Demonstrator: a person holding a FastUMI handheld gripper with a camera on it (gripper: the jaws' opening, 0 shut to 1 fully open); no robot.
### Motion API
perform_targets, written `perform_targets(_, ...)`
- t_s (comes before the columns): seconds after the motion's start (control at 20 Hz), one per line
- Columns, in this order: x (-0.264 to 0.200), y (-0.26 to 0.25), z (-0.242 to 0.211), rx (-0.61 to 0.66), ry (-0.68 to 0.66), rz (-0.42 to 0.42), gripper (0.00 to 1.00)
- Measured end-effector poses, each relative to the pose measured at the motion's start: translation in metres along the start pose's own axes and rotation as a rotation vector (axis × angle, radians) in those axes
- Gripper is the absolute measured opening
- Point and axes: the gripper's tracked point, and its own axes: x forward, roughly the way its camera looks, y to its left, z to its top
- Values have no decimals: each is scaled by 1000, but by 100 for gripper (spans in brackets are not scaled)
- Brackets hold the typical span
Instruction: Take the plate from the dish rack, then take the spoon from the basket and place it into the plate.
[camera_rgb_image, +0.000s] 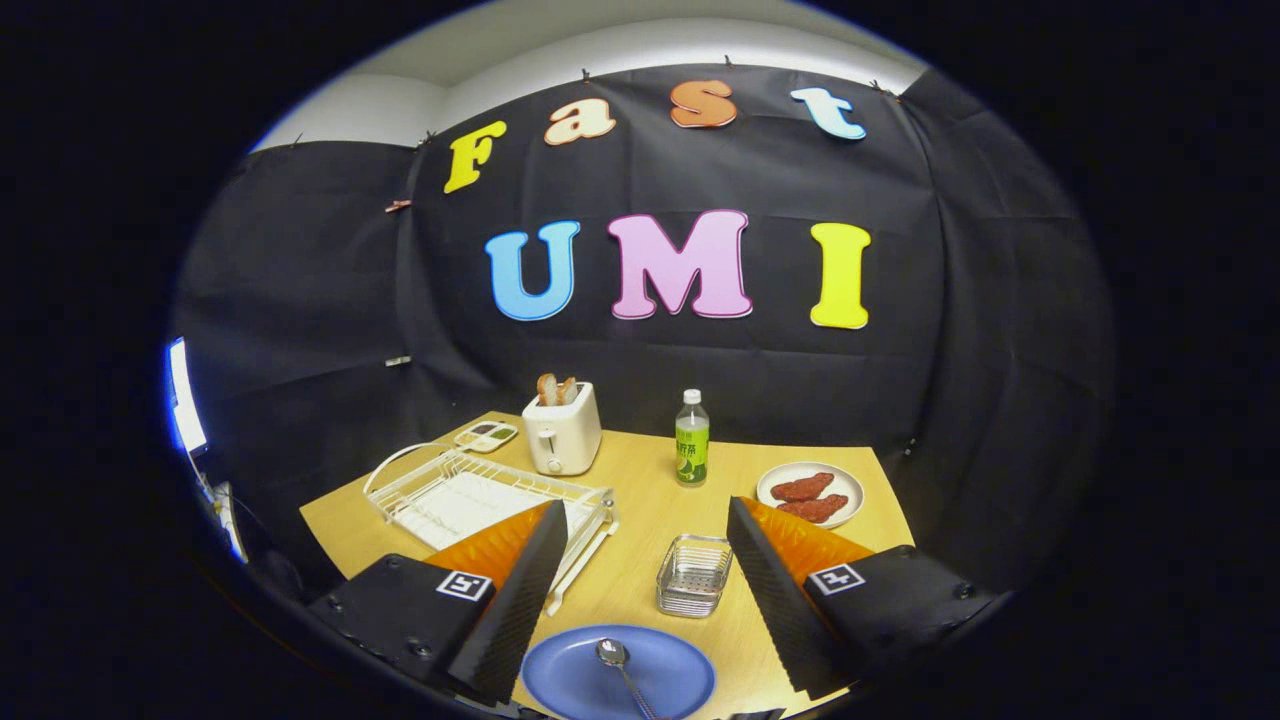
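Between the two fingers of the tongs (640, 590), low and close, lies the blue plate (655, 685) on the wooden table (640, 500). A metal spoon (618, 665) rests in the plate, its bowl toward the middle and its handle running back toward the near rim. Just ahead of the plate, still between the fingers, stands a small wire basket (692, 575) with nothing visible inside it. Ahead of the left finger sits the white dish rack (470, 495); its slots hold no dishes, and the finger's tip overlaps its near corner in this view, though whether they touch cannot be told. Beyond the rack stands a white toaster (562, 430) with slices of bread (556, 389) sticking up from its slots, and beside it, farther left, a small tray (487, 435) with dark contents too small to make out. Straight ahead, past the basket, a bottle (691, 438) with a green label and white cap stands upright. Ahead of the right finger, a white plate (810, 494) carries two reddish-brown pieces of food (810, 498) lying side by side.

The tongs are spread wide, fingers well apart, with the blue plate and basket showing in the gap. They grip nothing, and neither finger presses on the plate or the spoon.
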Motion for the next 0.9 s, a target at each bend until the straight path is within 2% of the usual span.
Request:
perform_targets(0.5,-15,23,77,24,-165,-272,98)
perform_targets(0.7,-29,28,97,59,-241,-336,98)
perform_targets(0.9,-37,28,86,28,-235,-375,98)
